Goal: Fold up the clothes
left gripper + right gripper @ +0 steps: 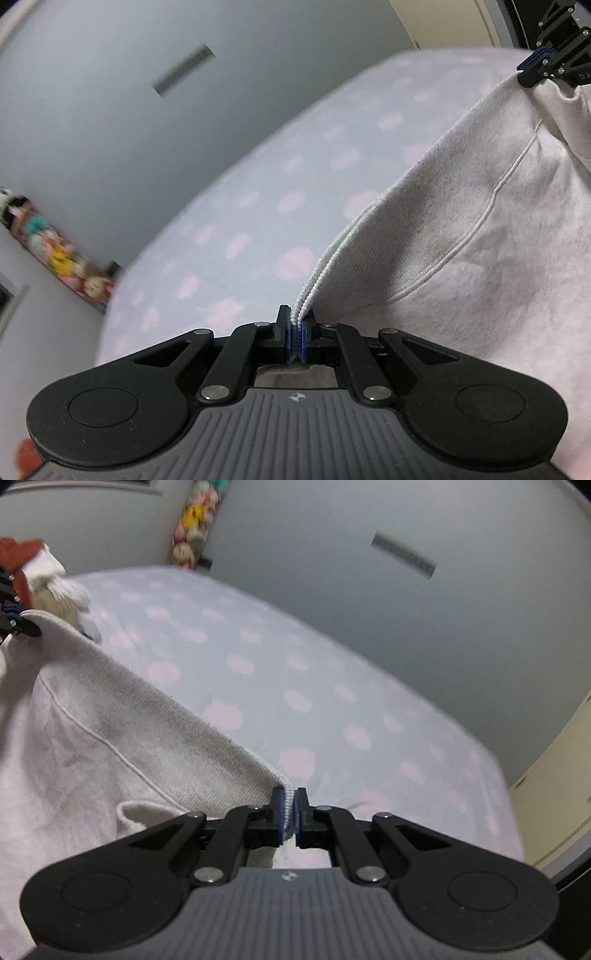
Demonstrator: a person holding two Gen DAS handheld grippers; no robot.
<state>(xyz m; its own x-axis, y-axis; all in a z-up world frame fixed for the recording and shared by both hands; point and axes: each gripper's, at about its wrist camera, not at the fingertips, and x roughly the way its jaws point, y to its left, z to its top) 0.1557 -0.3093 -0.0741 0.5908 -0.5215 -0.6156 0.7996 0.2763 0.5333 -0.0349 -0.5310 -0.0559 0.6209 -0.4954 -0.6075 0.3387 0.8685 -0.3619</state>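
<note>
A cream sweatshirt [461,229] with a ribbed hem hangs stretched between both grippers above the bed. My left gripper [296,328] is shut on one corner of the ribbed hem, which runs up and right to my right gripper [532,74], seen at the top right edge. In the right wrist view my right gripper [290,808] is shut on the other hem corner, and the sweatshirt [92,746] slopes away to the left, where my left gripper [14,626] pinches it. A curved pocket seam shows on the fabric.
A pale bedspread with pink blotches [258,206] [295,686] lies under the garment. A stuffed toy with a red hat [40,579] sits at its far left. A strip of colourful plush toys [55,254] hangs on the grey wall. A cream cabinet [554,794] stands right.
</note>
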